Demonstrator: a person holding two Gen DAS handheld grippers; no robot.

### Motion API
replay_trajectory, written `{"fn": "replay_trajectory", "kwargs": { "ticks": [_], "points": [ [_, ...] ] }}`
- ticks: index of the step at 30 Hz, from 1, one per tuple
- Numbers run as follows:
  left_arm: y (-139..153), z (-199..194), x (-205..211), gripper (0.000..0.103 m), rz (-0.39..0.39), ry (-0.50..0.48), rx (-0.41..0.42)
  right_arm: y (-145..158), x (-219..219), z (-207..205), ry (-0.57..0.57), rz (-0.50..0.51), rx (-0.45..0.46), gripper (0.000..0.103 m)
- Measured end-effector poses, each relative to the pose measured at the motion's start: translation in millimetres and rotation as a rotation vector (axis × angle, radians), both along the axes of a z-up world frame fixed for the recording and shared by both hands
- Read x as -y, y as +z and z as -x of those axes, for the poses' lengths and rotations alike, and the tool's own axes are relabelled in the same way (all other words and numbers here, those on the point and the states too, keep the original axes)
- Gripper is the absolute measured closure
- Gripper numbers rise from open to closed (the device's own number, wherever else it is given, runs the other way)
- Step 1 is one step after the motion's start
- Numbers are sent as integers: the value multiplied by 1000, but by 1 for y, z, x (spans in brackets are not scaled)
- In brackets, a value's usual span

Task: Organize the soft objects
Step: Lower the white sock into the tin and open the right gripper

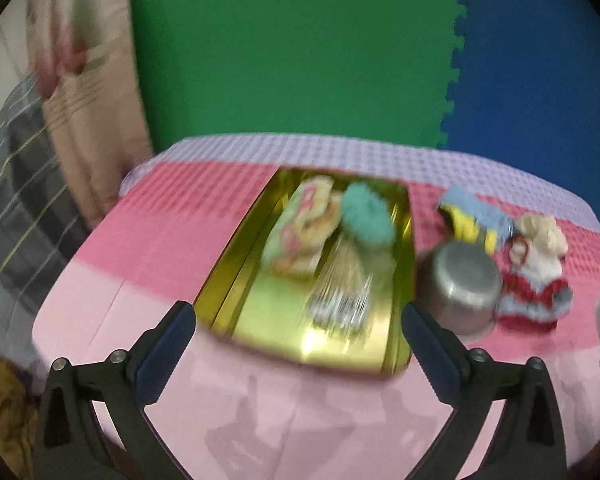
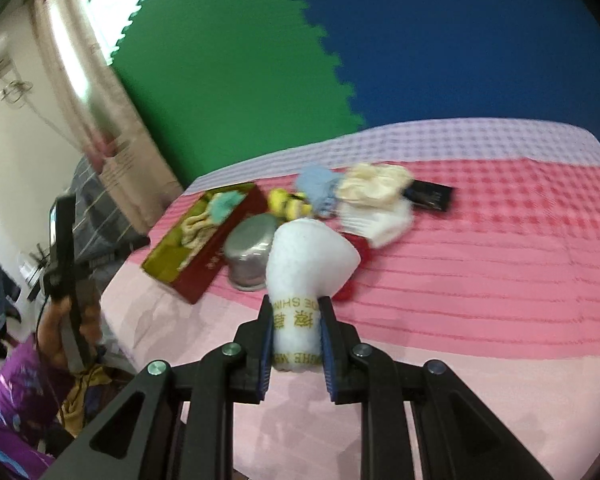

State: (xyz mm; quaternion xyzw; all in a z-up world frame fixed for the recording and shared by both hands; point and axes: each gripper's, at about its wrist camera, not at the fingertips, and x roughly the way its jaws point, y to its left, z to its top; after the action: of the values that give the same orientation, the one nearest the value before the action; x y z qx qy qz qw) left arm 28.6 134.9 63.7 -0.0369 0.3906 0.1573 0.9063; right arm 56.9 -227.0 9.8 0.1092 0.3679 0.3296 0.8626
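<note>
**Soft goods on pink cloth: 1 white roll gripped, 1 tin part-filled**

Item 1. Right gripper (image 2: 296,344): jaws pressed onto a white rolled towel (image 2: 306,264) with gold lettering on its band. The roll juts forward from between the pads, its far end flaring wide above the table.

Item 2. Left gripper (image 1: 298,322): jaws spread wide, nothing between them. The gold tin (image 1: 260,320) lies just beyond and between the fingertips, apart from them.

Item 3. Tin contents: a pastel patterned cloth (image 1: 302,230), a teal fluffy piece (image 1: 366,216) and a striped cloth (image 1: 340,292), blurred. From the right wrist the tin's outer wall shows dark red.

Item 4. Beside the tin, on its right: an overturned metal bowl (image 1: 460,284). Past it, a loose heap: a yellow and black soft toy (image 2: 288,202), a light blue fluffy piece (image 2: 316,188), a cream cloth (image 2: 374,186), a red and white knit piece (image 1: 536,300). A black flat object (image 2: 430,196) lies behind the heap.

Item 5. Surface: table under a pink and lilac checked cloth (image 2: 480,264).

Item 6. Room: green foam mat (image 1: 292,48) and blue foam mat (image 1: 540,60) behind the table, interlocked. Beige curtain (image 1: 96,92) at left. A person's purple sleeve (image 2: 8,400) shows low left in the right wrist view.
</note>
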Motion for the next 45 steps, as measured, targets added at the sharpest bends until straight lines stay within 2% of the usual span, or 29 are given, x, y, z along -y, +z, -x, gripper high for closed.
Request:
{"fn": "replay_trajectory", "kwargs": {
  "ticks": [6,10,17,23,31,40,45],
  "points": [
    [-26,41,-21,1,79,103,-85,26,-69,-11,157,-50,41,83],
    [-28,50,-35,1,77,150,-88,34,-139,-35,278,-95,14,83],
    [-28,48,-52,1,47,181,-121,7,-265,-80,386,-72,-124,82],
    [-32,46,-57,1,26,177,-138,-16,-330,-93,407,15,-160,82],
    [-41,43,-61,1,51,171,-185,-33,-364,-95,421,109,-134,79],
    [-45,42,-65,1,82,176,-207,-38,-371,-98,412,114,-124,75],
    [-46,41,-62,1,79,174,-213,-33,-368,-96,409,110,-101,65]
  ]
}}
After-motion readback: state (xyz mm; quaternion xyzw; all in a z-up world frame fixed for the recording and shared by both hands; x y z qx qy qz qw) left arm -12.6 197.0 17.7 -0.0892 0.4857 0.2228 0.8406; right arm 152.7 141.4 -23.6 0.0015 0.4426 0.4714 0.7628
